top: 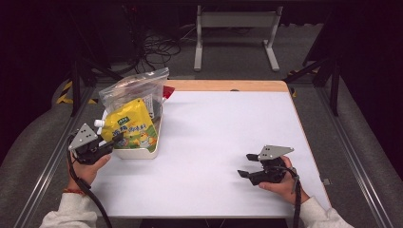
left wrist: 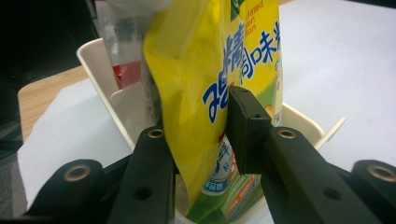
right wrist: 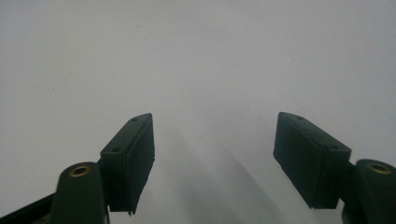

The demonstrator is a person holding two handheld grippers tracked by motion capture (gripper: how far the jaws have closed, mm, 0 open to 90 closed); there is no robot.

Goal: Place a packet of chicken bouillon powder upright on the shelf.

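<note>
Yellow pouch [left wrist: 205, 93] pinched in left claw [left wrist: 201, 140] over white tub [top: 138, 153], right claw [right wrist: 212, 158] agape, well apart.

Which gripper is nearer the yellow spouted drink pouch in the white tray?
Left. The left gripper is closed on the yellow spouted drink pouch, while the right gripper sits open over the bare white tabletop, far across.

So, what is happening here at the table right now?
A person sits at a white table with a hand-held gripper in each hand. The left hand-held gripper is closed on a yellow spouted drink pouch that stands in a white bin at the table's left side, with a clear plastic bag behind it. The right hand-held gripper is open above the bare tabletop, holding nothing.
</note>
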